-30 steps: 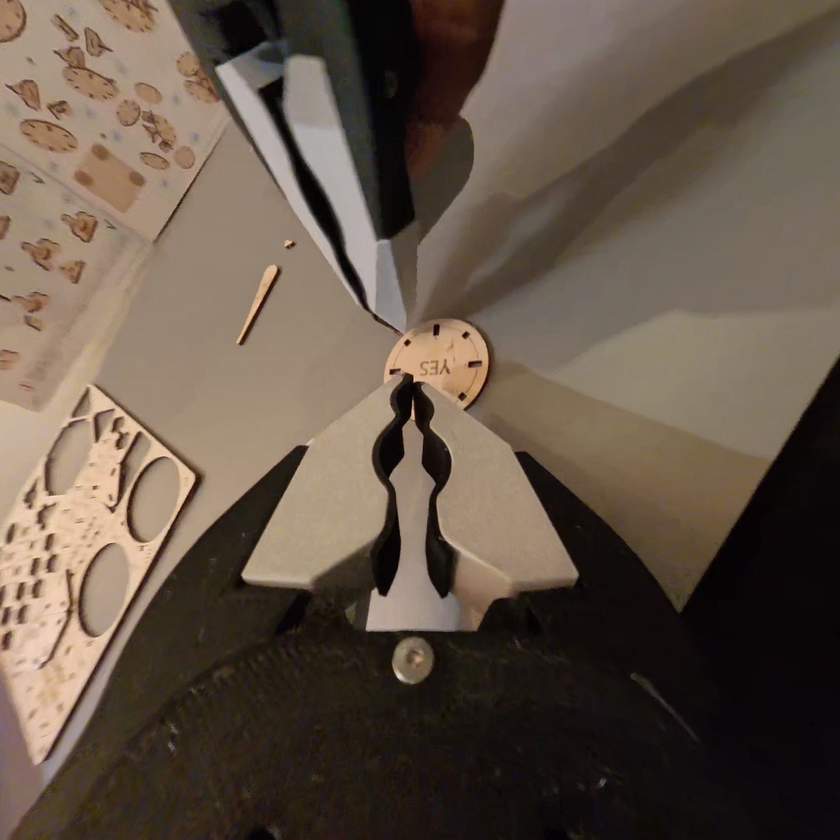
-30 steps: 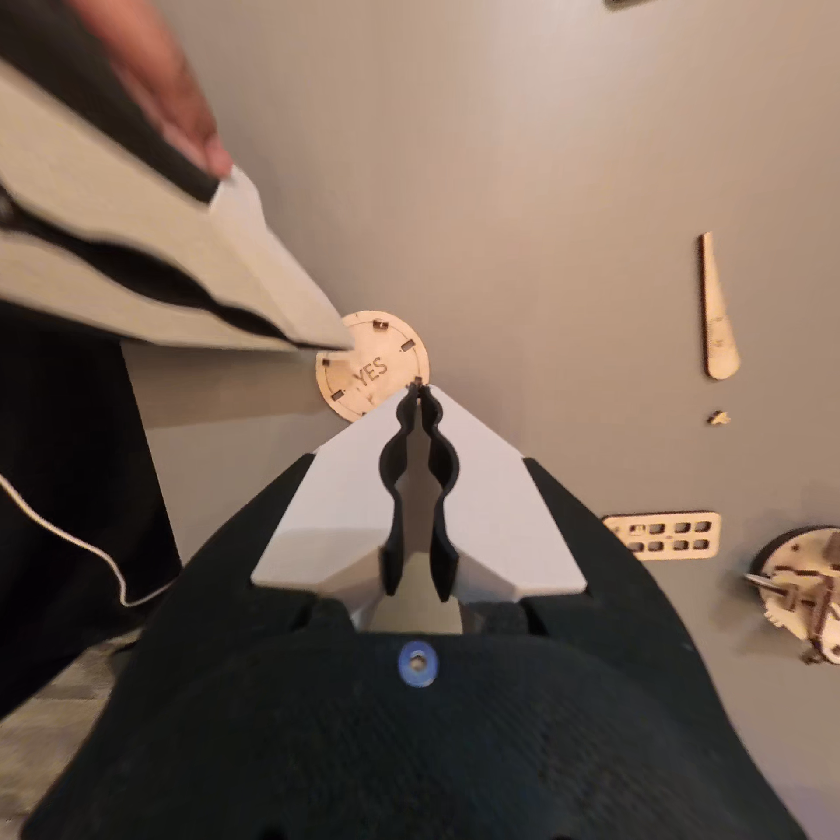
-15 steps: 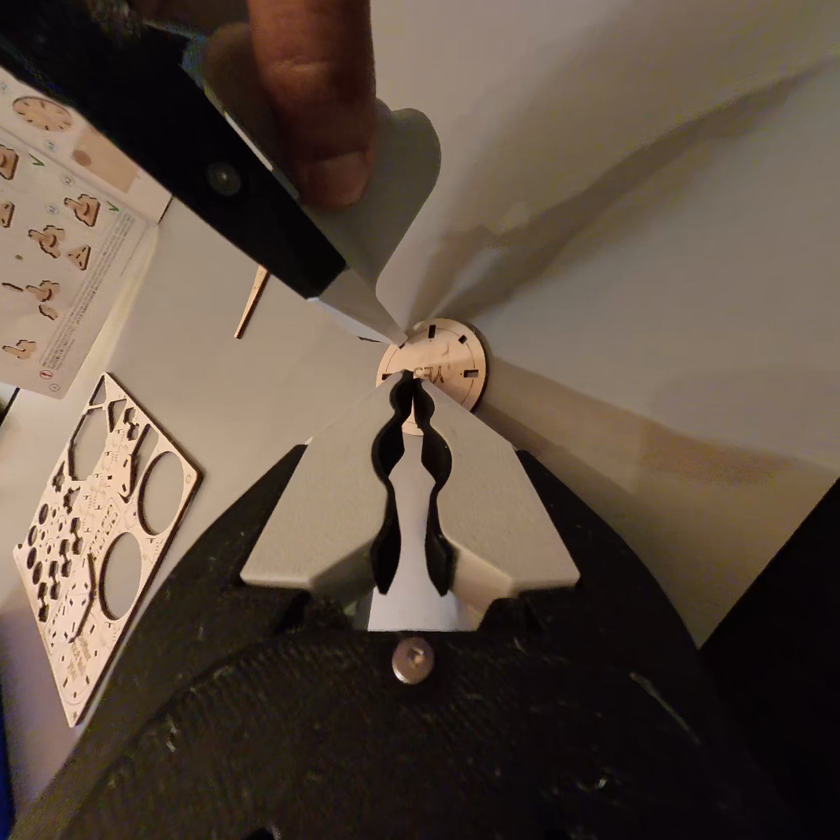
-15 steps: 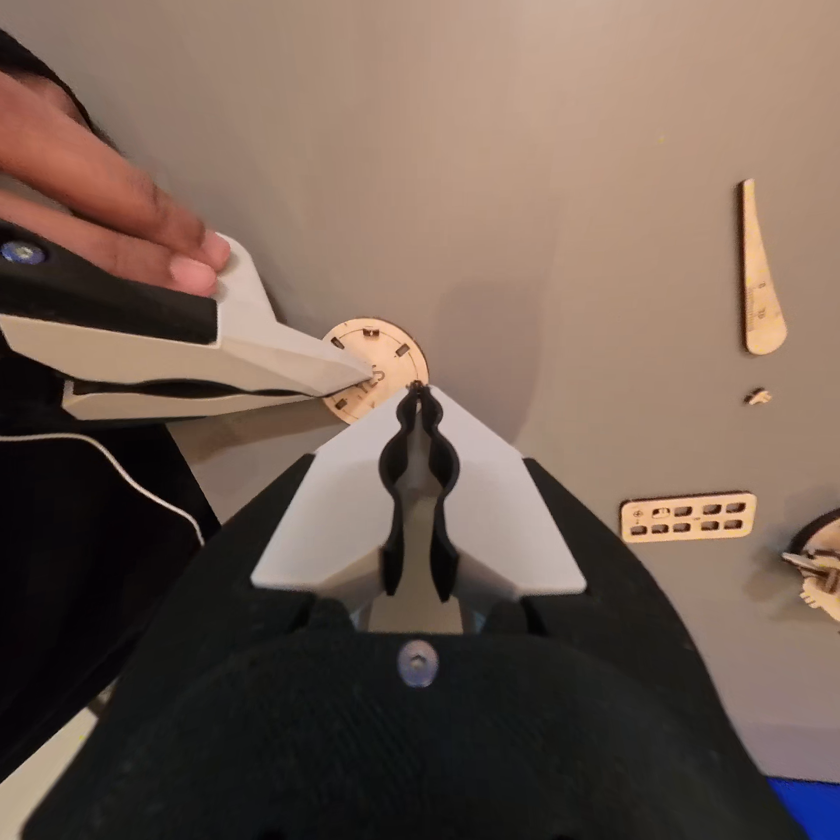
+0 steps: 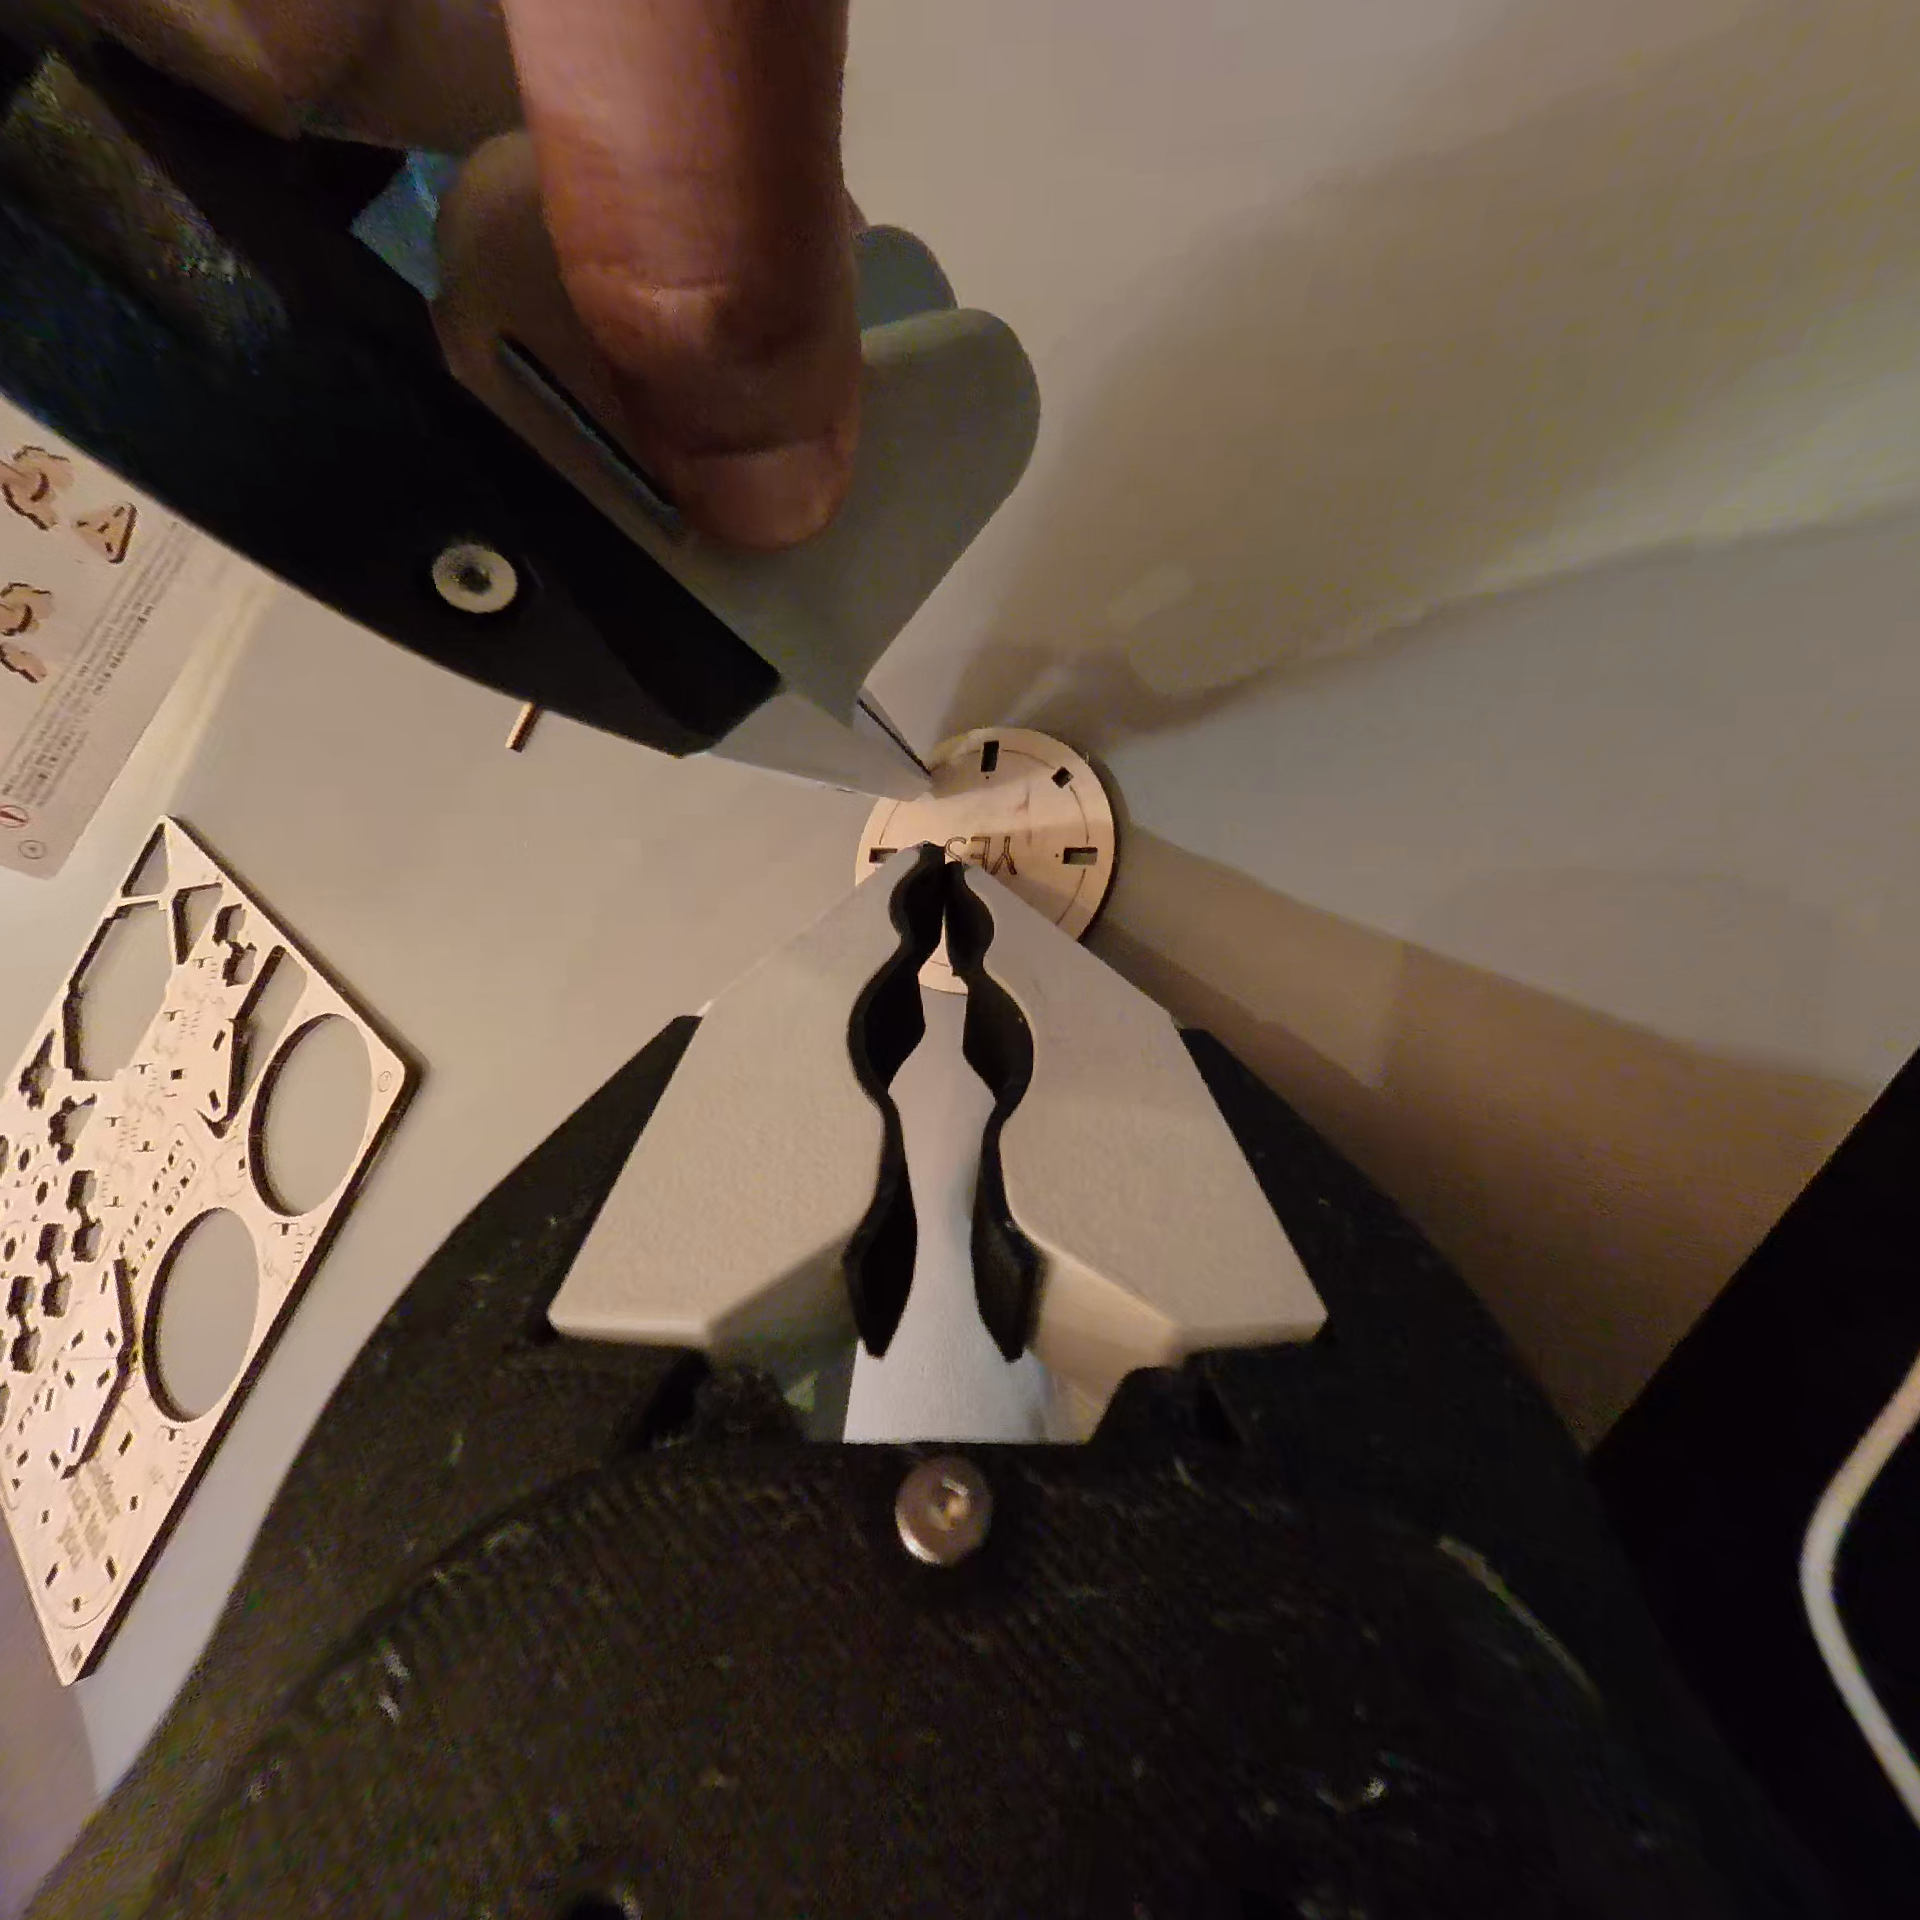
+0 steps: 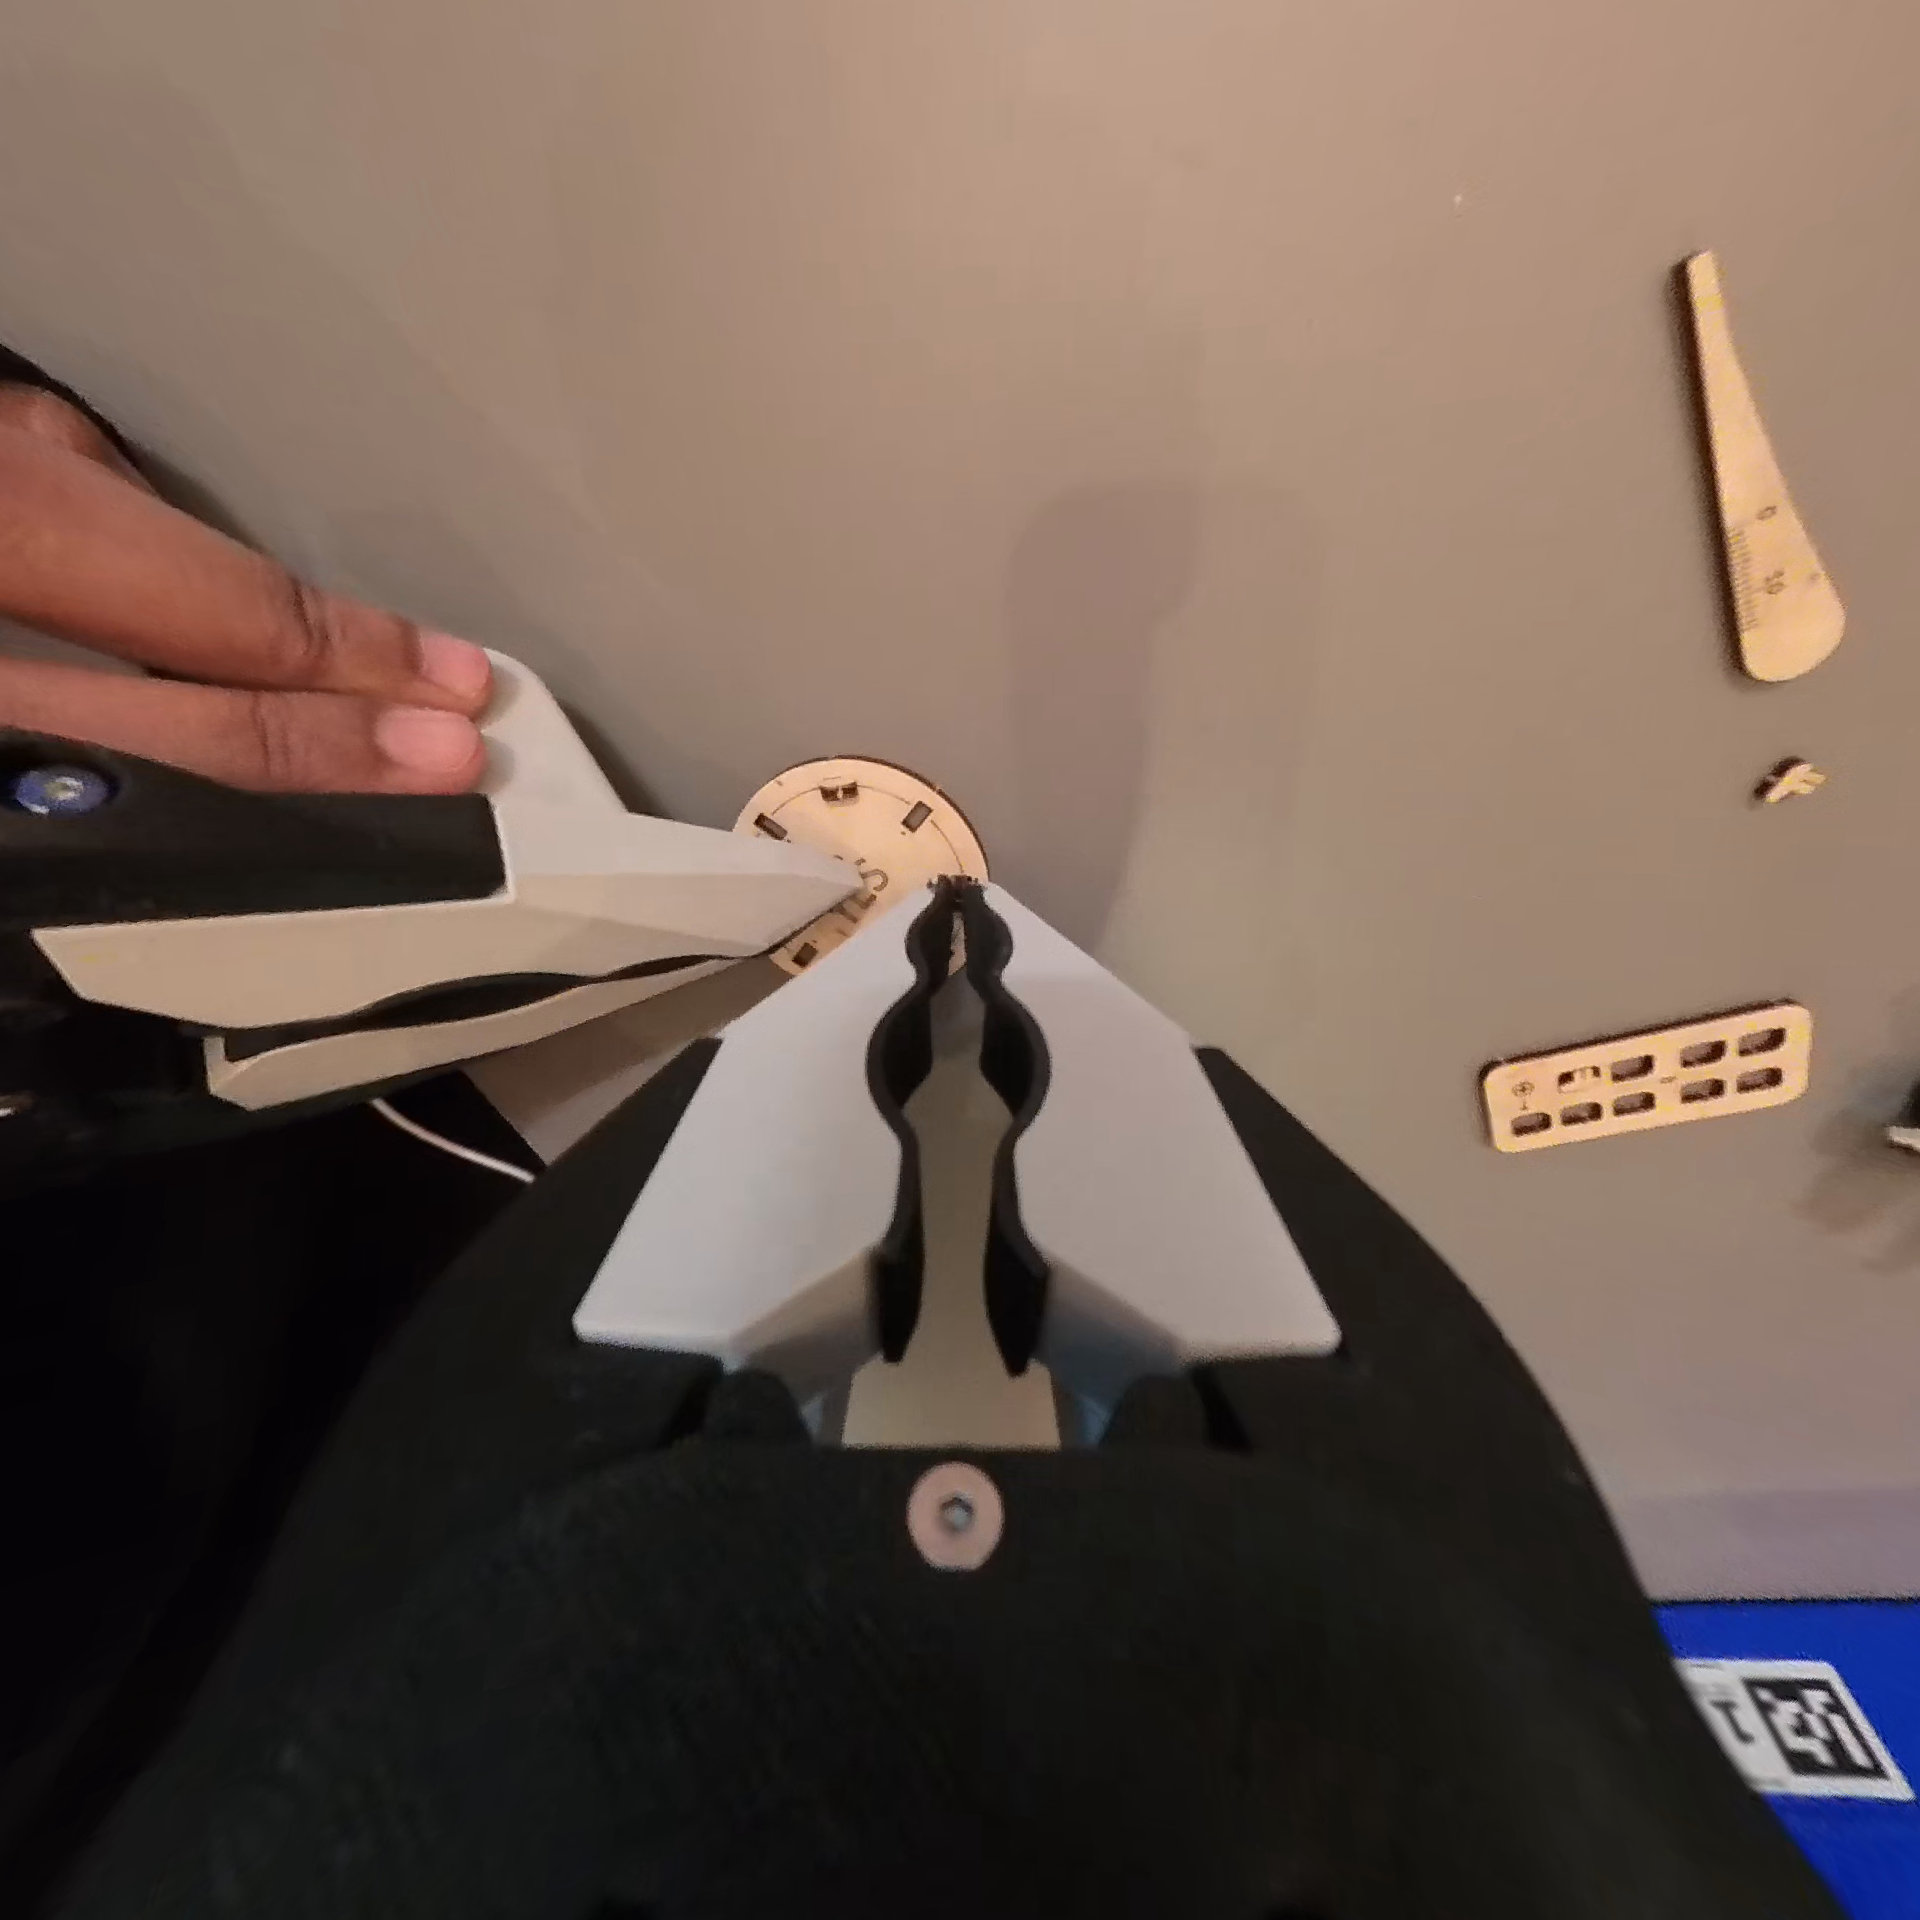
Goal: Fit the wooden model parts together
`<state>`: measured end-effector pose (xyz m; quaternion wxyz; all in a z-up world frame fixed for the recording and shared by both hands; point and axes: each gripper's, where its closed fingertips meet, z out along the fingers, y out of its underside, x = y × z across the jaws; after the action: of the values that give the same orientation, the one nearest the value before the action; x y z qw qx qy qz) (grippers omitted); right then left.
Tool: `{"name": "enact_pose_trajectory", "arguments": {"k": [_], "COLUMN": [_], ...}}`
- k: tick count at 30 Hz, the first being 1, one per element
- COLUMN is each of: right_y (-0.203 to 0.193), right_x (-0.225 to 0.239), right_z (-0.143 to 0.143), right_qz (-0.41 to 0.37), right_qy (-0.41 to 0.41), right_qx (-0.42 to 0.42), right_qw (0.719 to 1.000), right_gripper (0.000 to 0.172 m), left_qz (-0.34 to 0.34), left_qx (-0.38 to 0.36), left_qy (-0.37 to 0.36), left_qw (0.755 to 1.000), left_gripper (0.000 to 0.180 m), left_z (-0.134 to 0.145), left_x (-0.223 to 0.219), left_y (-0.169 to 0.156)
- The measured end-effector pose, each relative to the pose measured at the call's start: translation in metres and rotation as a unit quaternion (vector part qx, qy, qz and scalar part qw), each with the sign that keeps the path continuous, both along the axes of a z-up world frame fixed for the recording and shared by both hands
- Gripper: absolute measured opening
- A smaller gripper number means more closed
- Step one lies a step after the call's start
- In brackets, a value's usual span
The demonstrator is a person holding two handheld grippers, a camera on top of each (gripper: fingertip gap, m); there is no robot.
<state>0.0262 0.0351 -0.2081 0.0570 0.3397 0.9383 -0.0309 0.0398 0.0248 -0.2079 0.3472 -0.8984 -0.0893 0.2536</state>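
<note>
Right now I see a round wooden disc (image 5: 987, 836) lying flat on the grey table (image 5: 520, 935), with slots around its rim and engraved writing. My left gripper (image 5: 940, 854) has its fingertips closed together, their tip over the disc's middle. My right gripper (image 6: 958, 885) is closed too, its tip at the disc's edge; whether it pinches anything I cannot tell. To the left lies a cut-out wooden sheet (image 5: 156, 1195) and a printed instruction sheet (image 5: 73, 644); to the right, a tapered wooden stick (image 6: 1756, 488) and a slotted wooden strip (image 6: 1647, 1075).
</note>
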Motion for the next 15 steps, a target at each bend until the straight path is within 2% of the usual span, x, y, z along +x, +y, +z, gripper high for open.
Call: {"name": "enact_pose_trajectory", "arguments": {"k": [6, 15], "right_y": [0.0001, -0.0012], "right_x": [-0.0001, -0.0013], "right_z": [-0.0001, -0.0001], "right_qz": [-0.014, 0.032], "right_qy": [0.0, 0.001], "right_qx": [0.0, 0.009], "right_qw": [1.0, 0.999], "right_gripper": [0.0, 0.0], "left_qz": [-0.002, -0.003], "left_qx": [0.003, 0.006], "left_qy": [-0.008, -0.015], "left_qw": [1.0, 1.0], "left_gripper": [0.0, 0.0], "left_z": [0.0, -0.0002], "left_x": [0.0005, 0.0006], "left_y": [0.0, 0.0001]}}
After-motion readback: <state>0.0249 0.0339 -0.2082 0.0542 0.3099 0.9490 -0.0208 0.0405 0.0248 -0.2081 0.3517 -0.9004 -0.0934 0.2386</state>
